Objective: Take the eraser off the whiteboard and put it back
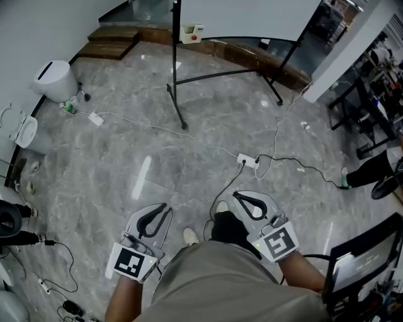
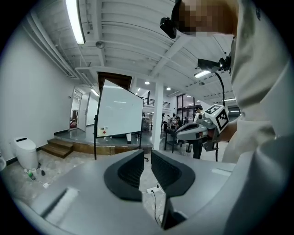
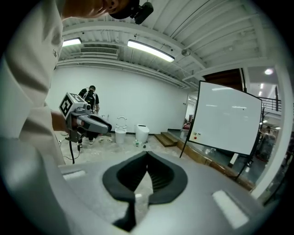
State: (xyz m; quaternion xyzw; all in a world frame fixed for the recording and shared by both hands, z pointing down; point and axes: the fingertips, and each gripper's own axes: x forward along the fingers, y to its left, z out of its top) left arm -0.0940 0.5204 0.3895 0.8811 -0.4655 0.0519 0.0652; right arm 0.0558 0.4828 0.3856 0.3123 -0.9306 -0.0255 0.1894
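- Step in hand: the approach, with the grab not yet begun. The person stands on the floor, well apart from the whiteboard, which is on its stand at the far side.
- The eraser is probably the small white block with a red dot at the board's lower left corner. It is too small to be sure, and nothing is touching it.
- Left tool: jaws a narrow slit apart with nothing between them, only floor showing through the gap.
- Right tool: jaw tips together, empty.
- Pose: both tools are held low and close to the body at about waist level, side by side. They point ahead toward the board and tip slightly down, with the forearms tucked in and the marker cubes facing up.
- Next move, my read: walk to the board, minding the power strip and the cables lying on the floor in between. Then lift one tool to the block's height, spread its jaws wider than the block, and square them on its two sides before closing.
- Risk: a skewed grip could push the block along the board instead of lifting it off.
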